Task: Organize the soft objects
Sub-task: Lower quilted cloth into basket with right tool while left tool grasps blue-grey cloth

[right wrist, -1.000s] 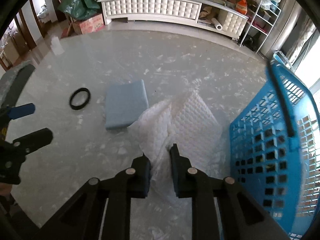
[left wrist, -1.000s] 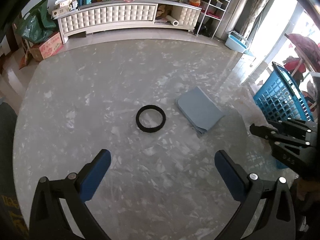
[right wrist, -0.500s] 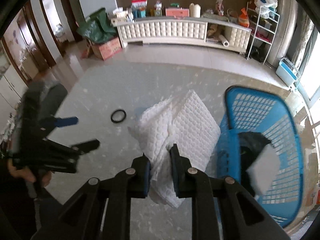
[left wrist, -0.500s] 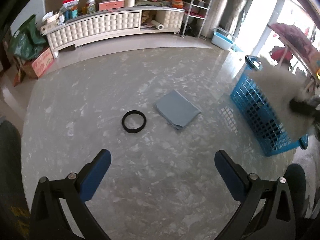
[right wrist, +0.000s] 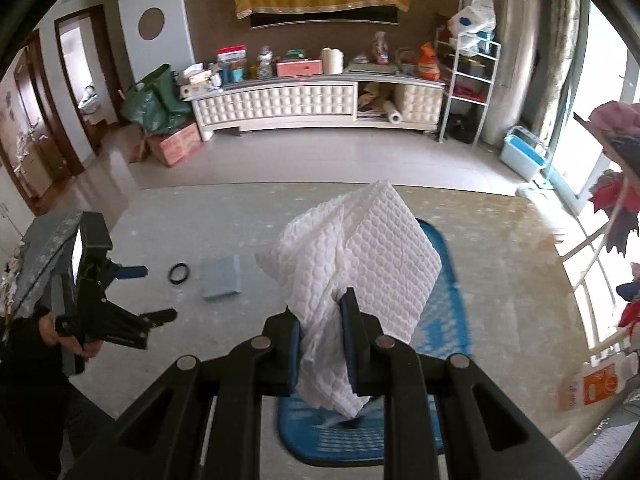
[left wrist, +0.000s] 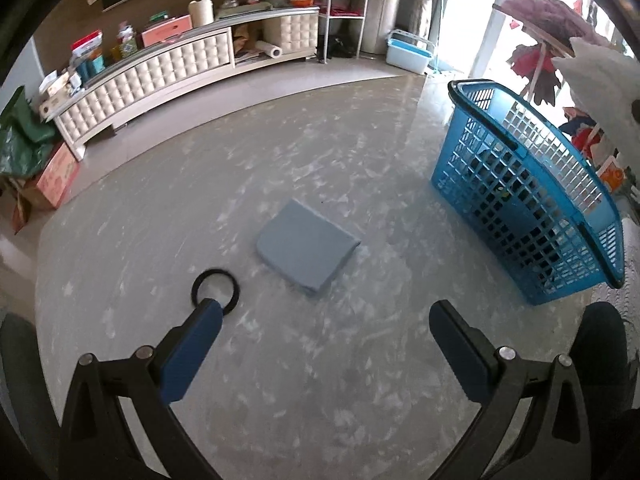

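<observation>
Your right gripper [right wrist: 323, 322] is clamped on the white quilted cloth [right wrist: 360, 252], held in the air above the blue plastic lattice basket [left wrist: 528, 196] — the basket stands near the right edge of the round grey marble table [left wrist: 160, 200]. Your left gripper [left wrist: 326, 328] is spread wide and holds nothing. Beyond it, mid-table, lie the folded grey-blue cloth [left wrist: 308, 250] and, just beside it, a black ring [left wrist: 215, 286].

Right hand-held gripper [right wrist: 320, 334] pinches white quilted cloth [right wrist: 360, 252], seemingly above blue basket [right wrist: 444, 304].
</observation>
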`<state>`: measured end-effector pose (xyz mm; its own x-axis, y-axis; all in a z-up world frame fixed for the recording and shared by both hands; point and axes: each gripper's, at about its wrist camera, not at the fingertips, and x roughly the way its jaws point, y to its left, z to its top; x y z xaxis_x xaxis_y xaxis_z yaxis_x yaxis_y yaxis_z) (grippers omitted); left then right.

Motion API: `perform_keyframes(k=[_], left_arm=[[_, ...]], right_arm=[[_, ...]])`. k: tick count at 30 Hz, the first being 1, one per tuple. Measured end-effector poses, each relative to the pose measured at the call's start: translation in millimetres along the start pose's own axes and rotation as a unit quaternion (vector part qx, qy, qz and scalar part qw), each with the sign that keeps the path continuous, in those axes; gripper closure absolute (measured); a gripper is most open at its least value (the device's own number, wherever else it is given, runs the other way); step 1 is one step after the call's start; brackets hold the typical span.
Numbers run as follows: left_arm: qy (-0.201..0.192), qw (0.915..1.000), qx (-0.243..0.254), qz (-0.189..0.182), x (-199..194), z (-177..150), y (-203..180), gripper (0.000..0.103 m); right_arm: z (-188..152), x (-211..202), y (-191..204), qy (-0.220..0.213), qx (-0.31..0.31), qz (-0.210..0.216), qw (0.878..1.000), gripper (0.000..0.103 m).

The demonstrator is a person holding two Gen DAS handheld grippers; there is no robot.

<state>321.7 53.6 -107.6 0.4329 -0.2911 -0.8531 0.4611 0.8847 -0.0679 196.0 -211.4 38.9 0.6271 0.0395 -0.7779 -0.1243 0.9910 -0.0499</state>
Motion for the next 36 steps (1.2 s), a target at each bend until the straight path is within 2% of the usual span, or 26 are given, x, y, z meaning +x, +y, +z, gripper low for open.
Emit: perform_keyframes(k=[7, 10, 17, 22, 25, 29, 31, 33, 34, 36], left_arm=[[0.004, 0.9995, 0.03, 0.008, 32, 17, -9, 0.0], [0.029, 0.999, 0.034, -0.008, 52, 21, -11, 0.002], [0.04, 0.9978, 0.047, -0.023, 83, 29, -13, 0.026], [0.05, 0.9962, 0.07, -0.014, 101, 32, -14, 0.027], [0.056, 0.9946, 0.087, -0.001, 111, 32, -15, 0.036], [0.058, 0.9945, 0.088, 0.001, 118, 34, -13, 0.039], [0.056, 0.9946, 0.087, 0.002, 118, 36, -12, 0.043], [0.052, 0.9949, 0.086, 0.003, 120, 38, -10, 0.056], [0.05, 0.9954, 0.081, 0.005, 120, 40, -8, 0.059], [0.05, 0.9958, 0.076, 0.008, 120, 41, -4, 0.077]], right_arm=[[-6, 3, -18, 0.015, 0.011, -0.018, 1.0, 0.086], [-5, 12, -23, 0.035, 0.014, -0.02, 0.999, 0.086], [-10, 16, -29, 0.052, 0.016, -0.017, 0.998, 0.086], [-13, 15, -31, 0.056, 0.018, -0.015, 0.998, 0.086], [-9, 17, -34, 0.056, 0.017, -0.012, 0.998, 0.086], [-8, 20, -37, 0.057, 0.016, -0.006, 0.998, 0.086], [-9, 20, -38, 0.057, 0.017, -0.004, 0.998, 0.086], [-10, 21, -38, 0.056, 0.018, -0.001, 0.998, 0.086], [-10, 21, -39, 0.056, 0.019, 0.0, 0.998, 0.086], [-11, 20, -39, 0.056, 0.019, 0.002, 0.998, 0.086]])
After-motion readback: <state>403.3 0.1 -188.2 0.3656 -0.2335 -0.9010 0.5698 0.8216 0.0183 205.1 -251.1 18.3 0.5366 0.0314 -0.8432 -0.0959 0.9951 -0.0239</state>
